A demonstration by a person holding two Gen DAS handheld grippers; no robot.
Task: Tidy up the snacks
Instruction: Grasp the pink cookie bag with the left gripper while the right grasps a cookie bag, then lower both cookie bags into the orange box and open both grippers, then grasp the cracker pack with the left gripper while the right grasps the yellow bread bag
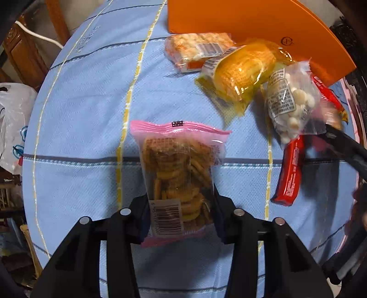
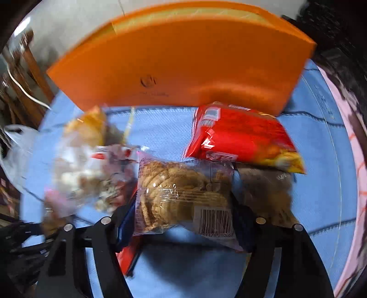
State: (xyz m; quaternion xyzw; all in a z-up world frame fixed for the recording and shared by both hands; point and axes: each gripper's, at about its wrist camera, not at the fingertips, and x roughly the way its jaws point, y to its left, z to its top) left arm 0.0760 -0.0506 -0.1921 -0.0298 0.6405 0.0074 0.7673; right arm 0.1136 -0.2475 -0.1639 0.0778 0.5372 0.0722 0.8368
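Observation:
My left gripper (image 1: 180, 204) is shut on a pink-topped bag of brown biscuits (image 1: 176, 165), held above the blue tablecloth (image 1: 80, 114). My right gripper (image 2: 183, 206) is shut on a clear bag of round tan biscuits (image 2: 183, 192). An orange box (image 1: 252, 20) stands at the back, also in the right wrist view (image 2: 183, 64). In front of it lie an orange-white snack pack (image 1: 197, 50), a yellow bag (image 1: 240, 73), a clear bag of white balls (image 1: 291, 103) and a red pack (image 1: 289, 174). A red-yellow bag (image 2: 243, 137) lies by the box.
A white plastic bag (image 1: 11, 123) hangs off the table's left side. Wooden furniture (image 1: 20, 50) and a white cable (image 1: 39, 34) stand behind the table. The right gripper's arm (image 1: 346, 146) reaches in from the right. A pink edge (image 2: 351, 160) runs along the table's right side.

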